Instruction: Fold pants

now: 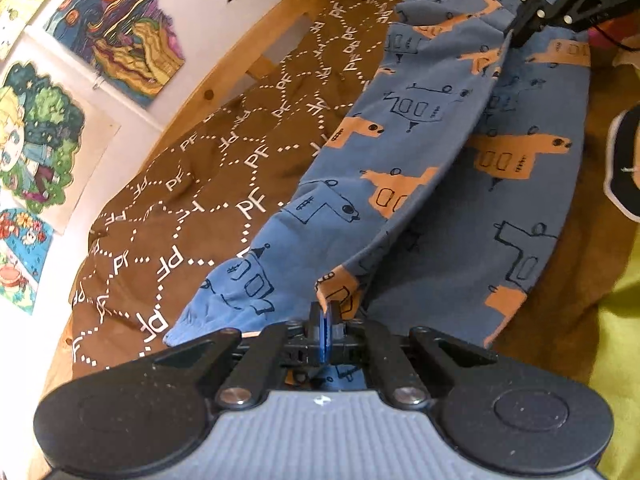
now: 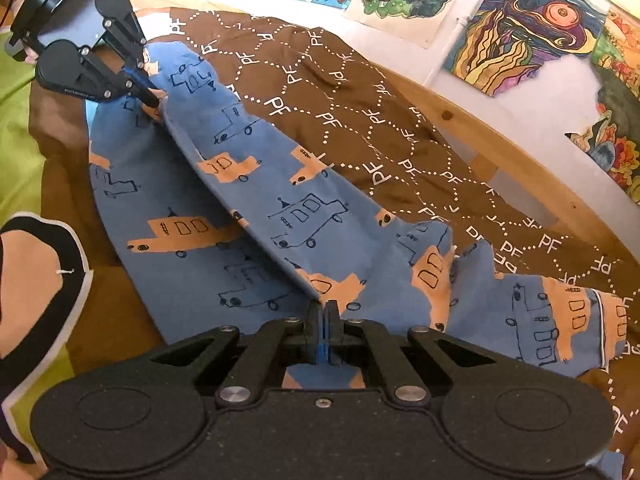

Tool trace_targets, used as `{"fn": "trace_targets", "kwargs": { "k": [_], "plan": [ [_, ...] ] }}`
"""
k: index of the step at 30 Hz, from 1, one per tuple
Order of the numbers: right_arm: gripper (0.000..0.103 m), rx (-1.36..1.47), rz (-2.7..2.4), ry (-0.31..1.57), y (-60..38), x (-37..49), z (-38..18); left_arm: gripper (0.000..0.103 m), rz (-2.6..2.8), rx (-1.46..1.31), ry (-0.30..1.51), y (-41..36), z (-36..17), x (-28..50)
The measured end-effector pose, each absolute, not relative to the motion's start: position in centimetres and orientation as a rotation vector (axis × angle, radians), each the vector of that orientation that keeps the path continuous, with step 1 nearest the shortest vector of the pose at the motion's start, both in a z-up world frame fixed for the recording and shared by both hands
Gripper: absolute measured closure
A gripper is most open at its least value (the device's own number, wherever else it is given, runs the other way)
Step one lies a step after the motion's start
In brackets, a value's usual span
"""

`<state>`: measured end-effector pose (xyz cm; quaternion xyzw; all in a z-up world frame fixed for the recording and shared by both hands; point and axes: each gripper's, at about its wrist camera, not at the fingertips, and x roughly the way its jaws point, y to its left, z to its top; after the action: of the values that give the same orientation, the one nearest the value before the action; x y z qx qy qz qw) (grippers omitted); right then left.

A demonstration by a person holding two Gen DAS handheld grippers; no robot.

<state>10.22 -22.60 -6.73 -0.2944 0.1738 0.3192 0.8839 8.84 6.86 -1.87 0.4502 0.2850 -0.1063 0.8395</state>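
Blue pants point(image 1: 400, 168) printed with orange and outlined vehicles lie on a brown bed cover; they also show in the right wrist view point(image 2: 256, 208). One leg is lifted over the other, its edge stretched taut between the two grippers. My left gripper point(image 1: 326, 312) is shut on the pants at the cuff end and shows in the right wrist view point(image 2: 154, 100) at the top left. My right gripper point(image 2: 324, 308) is shut on the pants near the waist end and shows in the left wrist view point(image 1: 520, 34) at the top right.
The brown cover with white "PF" print point(image 1: 192, 208) spreads toward a wooden bed rail point(image 2: 480, 128). A wall with colourful posters point(image 1: 116, 28) stands behind. A lime-green sheet point(image 1: 620, 340) and a black, white and peach shape point(image 2: 36, 264) lie beside the pants.
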Motion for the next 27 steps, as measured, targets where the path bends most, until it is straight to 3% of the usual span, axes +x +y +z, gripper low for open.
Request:
{"fn": "trace_targets", "kwargs": {
  "k": [10, 27],
  "plan": [
    [0.103, -0.791, 0.736, 0.392, -21.8, 6.4, -7.6, 0.102, -0.273, 1.006, 0.641, 7.2, -2.6, 7.9],
    [0.103, -0.778, 0.755, 0.451, -22.5, 5.8, -7.1, 0.102, -0.297, 1.012, 0.674, 6.9, -2.8, 6.0]
  ]
}}
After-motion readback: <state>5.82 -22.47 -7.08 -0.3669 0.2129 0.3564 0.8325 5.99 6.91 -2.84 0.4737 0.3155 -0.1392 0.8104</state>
